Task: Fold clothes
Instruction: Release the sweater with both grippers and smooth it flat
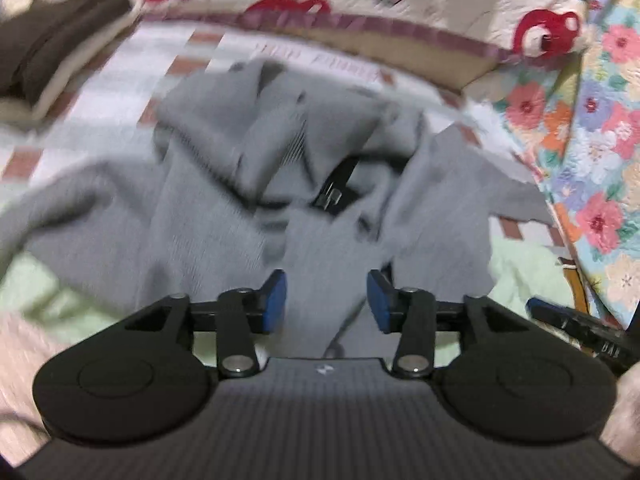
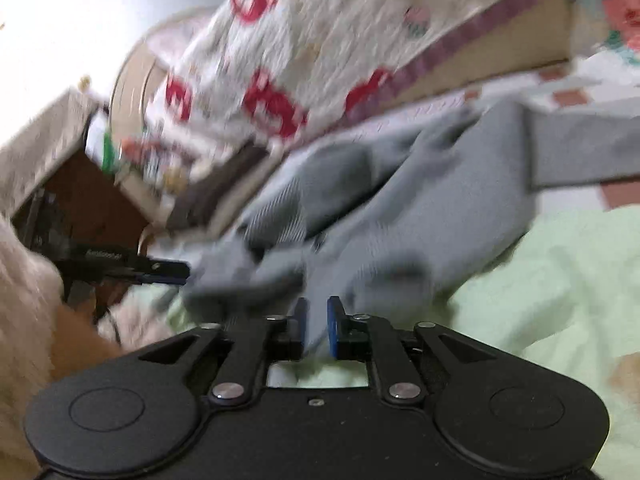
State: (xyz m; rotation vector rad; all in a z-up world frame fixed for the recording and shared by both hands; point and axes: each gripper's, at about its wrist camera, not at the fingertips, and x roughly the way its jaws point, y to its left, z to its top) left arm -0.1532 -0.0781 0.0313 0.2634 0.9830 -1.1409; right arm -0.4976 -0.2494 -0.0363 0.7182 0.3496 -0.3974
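The grey garment [image 1: 248, 184] lies crumpled on the bed [image 1: 48, 288], over a pale green sheet near the person and a checked cover further away, with many ridges and one flap spread to the right. It is not folded now. The left gripper [image 1: 326, 304] hangs over the near edge of the garment with its jaws wide apart and no cloth between the blue pads. The right gripper [image 2: 317, 328] has its jaws nearly together, and a thin strip of grey cloth seems to run between the pads, so I judge it is pinching the near hem; the blur makes this not fully sure. Both pictures are smeared, so the grippers are probably in motion. To do this step well, the left gripper should take the same edge at another point, well apart from the right one, and bite only one layer. Then both can lift and pull apart evenly, so the cloth spreads flat. A folded dark pile [image 1: 60, 52] sits at the far left.
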